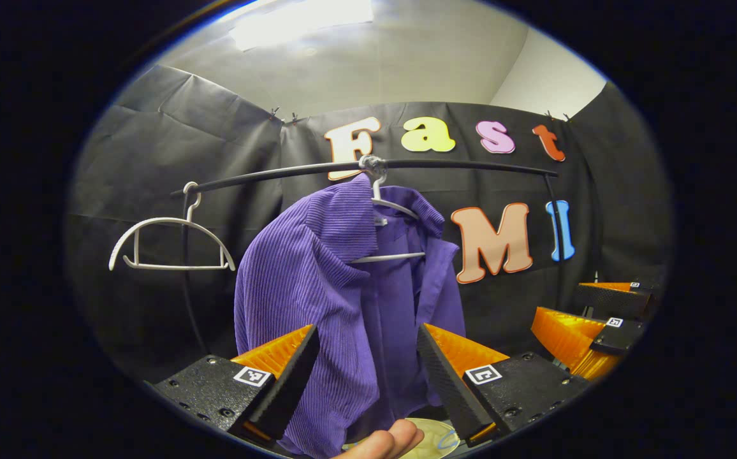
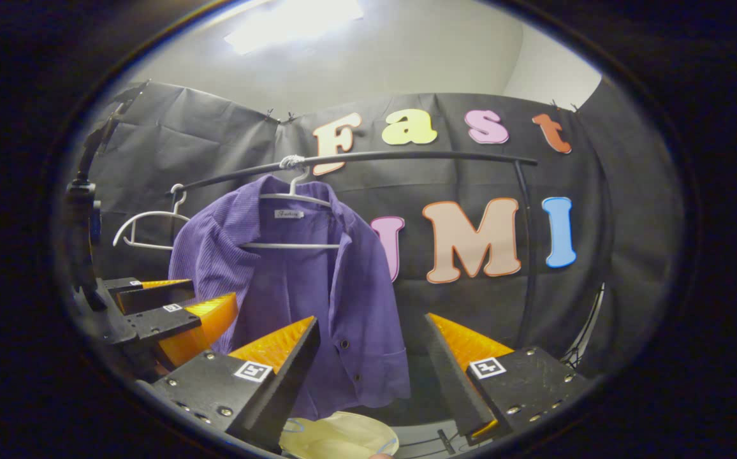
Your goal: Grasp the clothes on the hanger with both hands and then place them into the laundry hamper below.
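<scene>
A purple corduroy shirt (image 1: 343, 287), finely ribbed with vertical lines, hangs on a white hanger (image 1: 389, 236) from a black rail (image 1: 458, 164). A second white hanger (image 1: 171, 245) hangs bare. Below, the laundry hamper (image 2: 336, 437) shows pale yellow.

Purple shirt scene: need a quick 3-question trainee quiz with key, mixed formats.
1. True or false: the purple shirt hangs on a white hanger on the black rail.
2. How many hangers are on the rail? A) one B) two C) three
3. Fill in: both the left gripper and the right gripper have their jaws ____, with nothing held.

Key: 1 true. 2 B: the second is an empty hanger near the rail's end. 3 open.
</scene>
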A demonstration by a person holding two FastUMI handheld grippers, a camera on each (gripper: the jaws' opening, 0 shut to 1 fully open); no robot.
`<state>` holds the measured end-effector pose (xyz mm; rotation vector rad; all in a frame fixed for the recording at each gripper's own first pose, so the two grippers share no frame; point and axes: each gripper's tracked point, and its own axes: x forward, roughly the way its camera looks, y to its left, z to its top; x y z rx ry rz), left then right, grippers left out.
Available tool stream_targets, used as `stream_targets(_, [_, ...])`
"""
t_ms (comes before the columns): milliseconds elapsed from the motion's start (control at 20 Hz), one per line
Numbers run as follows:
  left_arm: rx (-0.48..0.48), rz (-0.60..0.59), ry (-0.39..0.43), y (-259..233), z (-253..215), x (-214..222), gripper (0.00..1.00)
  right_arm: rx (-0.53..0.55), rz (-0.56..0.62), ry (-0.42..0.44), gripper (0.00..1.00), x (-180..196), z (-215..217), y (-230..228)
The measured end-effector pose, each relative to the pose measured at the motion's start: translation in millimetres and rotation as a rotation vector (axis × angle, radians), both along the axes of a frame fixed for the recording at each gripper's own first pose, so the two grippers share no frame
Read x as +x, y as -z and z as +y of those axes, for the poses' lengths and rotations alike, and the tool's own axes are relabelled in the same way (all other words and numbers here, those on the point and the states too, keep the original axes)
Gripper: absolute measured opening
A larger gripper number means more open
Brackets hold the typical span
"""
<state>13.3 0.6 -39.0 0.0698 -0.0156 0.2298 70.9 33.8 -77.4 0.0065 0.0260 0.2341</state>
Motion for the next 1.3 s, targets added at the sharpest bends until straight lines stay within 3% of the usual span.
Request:
stream_targets(250, [0.022,0.018,-0.136,18,29,16,0.95,0.023,0.023,-0.018,0.96,45,4,30])
stream_targets(550, [0.05,0.001,-0.18,26,34,37,0.97,0.024,0.066,-0.054,0.94,79,21,59])
stream_targets(600, [0.057,-0.012,-0.18,23,35,39,0.94,0.023,0.067,-0.061,0.94,84,24,59])
stream_targets(650, [0.069,-0.007,-0.191,25,41,44,0.83,0.026,0.061,-0.07,0.94,87,29,58])
stream_targets(900, [0.098,0.07,-0.211,35,61,64,0.61,0.088,0.04,-0.119,0.95,114,55,48])
stream_targets(1050, [0.091,0.055,-0.2,27,69,66,0.38,0.106,0.038,-0.137,0.97,130,68,48])
stream_targets(1150, [0.1,0.044,-0.197,21,73,64,0.1,0.116,0.036,-0.131,0.97,144,72,49])
stream_targets(1200, [0.096,0.042,-0.169,20,68,64,0.04,0.123,0.034,-0.123,0.96,151,74,47])
stream_targets(1300, [0.09,0.048,-0.115,19,62,62,0.0,0.134,0.038,-0.109,0.94,161,77,48])
